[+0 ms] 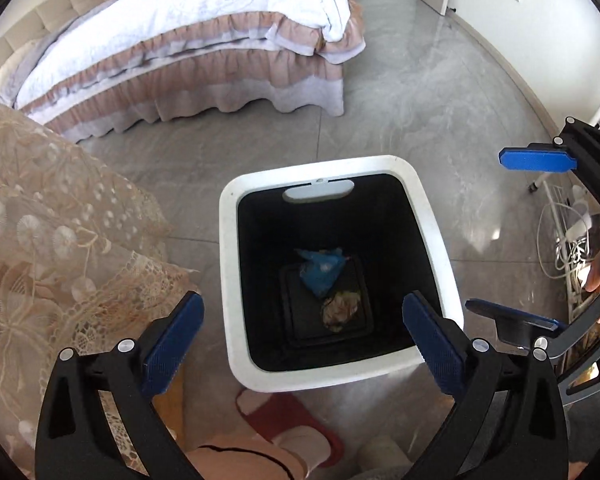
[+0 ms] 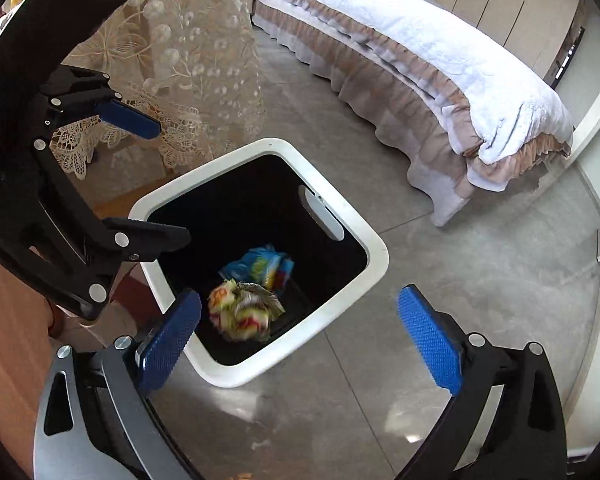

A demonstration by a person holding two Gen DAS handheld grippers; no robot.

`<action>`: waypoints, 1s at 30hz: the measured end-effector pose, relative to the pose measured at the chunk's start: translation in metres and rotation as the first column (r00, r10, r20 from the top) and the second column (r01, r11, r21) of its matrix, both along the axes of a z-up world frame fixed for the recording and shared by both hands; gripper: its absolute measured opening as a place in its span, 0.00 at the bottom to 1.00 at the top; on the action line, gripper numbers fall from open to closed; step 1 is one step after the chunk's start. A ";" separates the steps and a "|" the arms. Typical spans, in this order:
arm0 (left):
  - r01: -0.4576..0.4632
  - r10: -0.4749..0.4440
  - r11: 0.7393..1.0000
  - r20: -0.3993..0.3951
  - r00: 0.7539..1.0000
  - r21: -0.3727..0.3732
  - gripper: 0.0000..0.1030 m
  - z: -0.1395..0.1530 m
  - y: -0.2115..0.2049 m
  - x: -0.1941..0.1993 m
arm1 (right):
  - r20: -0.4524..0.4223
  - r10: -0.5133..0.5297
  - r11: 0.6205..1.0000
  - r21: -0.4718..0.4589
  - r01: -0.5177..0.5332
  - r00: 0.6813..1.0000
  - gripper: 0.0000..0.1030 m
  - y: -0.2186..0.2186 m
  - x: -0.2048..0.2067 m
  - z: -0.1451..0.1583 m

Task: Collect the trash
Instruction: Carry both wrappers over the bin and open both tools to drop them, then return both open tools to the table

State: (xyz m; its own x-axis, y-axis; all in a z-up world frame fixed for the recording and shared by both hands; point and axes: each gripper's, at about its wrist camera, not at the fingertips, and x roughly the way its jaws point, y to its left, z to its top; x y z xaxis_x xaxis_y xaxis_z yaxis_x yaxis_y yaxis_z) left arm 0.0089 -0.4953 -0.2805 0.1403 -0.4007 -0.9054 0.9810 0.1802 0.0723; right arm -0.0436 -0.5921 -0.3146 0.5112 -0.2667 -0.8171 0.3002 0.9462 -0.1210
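Observation:
A white-rimmed bin [image 1: 230, 280] with a black inside stands on the grey floor. Inside it lie a blue wrapper [image 1: 320, 270] and a crumpled yellowish wrapper [image 1: 342, 310]. My left gripper [image 1: 302, 300] hangs over the bin's near side, open, with nothing between its blue pads. In the right wrist view the bin [image 2: 376, 256] holds the blue wrapper [image 2: 266, 264] and the crumpled wrapper [image 2: 244, 312], which is blurred. My right gripper [image 2: 299, 298] is open and empty over the bin's near corner. Each gripper shows in the other's view, the right gripper [image 1: 485, 230] and the left gripper [image 2: 171, 182].
A bed [image 1: 204, 48] with a white quilt and ruffled skirt stands beyond the bin. A lace tablecloth [image 1: 52, 248] hangs at the left. A red slipper [image 1: 288, 416] and a person's foot are just before the bin. A white rack with cables [image 1: 568, 240] is at the right.

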 end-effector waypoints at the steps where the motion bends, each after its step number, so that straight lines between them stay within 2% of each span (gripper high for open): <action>1: 0.001 -0.001 1.000 0.009 1.000 -0.014 0.95 0.005 0.003 -0.002 | 0.002 -0.004 1.000 -0.005 0.004 1.000 0.96 -0.001 0.000 0.002; 6: -0.015 0.021 0.995 0.067 0.998 -0.094 0.95 0.035 0.011 -0.004 | 0.042 -0.029 0.999 -0.042 0.030 0.999 0.96 0.001 -0.001 0.018; 11: -0.047 0.071 0.981 0.122 0.990 -0.189 0.95 0.078 0.031 -0.005 | 0.137 -0.032 0.997 -0.068 0.041 0.990 0.96 0.012 -0.004 0.055; 17: -0.134 0.187 0.946 0.158 0.970 -0.295 0.95 0.125 0.063 0.004 | 0.253 0.015 0.990 -0.139 0.021 0.967 0.96 0.036 -0.006 0.105; 21: -0.223 0.313 0.897 0.191 0.930 -0.382 0.95 0.155 0.094 0.011 | 0.329 0.031 0.990 -0.139 0.016 0.944 0.96 0.049 -0.008 0.136; 25: -0.312 0.437 0.836 0.203 0.876 -0.452 0.95 0.179 0.129 0.019 | 0.415 0.032 0.991 -0.129 0.024 0.909 0.96 0.064 -0.005 0.165; 28: -0.388 0.532 0.770 0.176 0.828 -0.506 0.95 0.195 0.162 0.027 | 0.487 0.052 0.993 -0.117 0.007 0.872 0.96 0.082 0.000 0.186; 30: -0.438 0.602 0.717 0.164 0.782 -0.543 0.95 0.206 0.187 0.033 | 0.532 0.066 0.993 -0.120 -0.002 0.844 0.96 0.096 0.005 0.199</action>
State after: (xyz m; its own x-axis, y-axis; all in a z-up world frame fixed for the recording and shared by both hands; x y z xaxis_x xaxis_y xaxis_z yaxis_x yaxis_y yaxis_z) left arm 0.0421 -0.3078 -0.0748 0.6873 -0.5216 -0.5055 0.6556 0.7451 0.1226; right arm -0.0389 -0.4959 -0.1158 0.8700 -0.3130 -0.3810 0.3164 0.9470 -0.0555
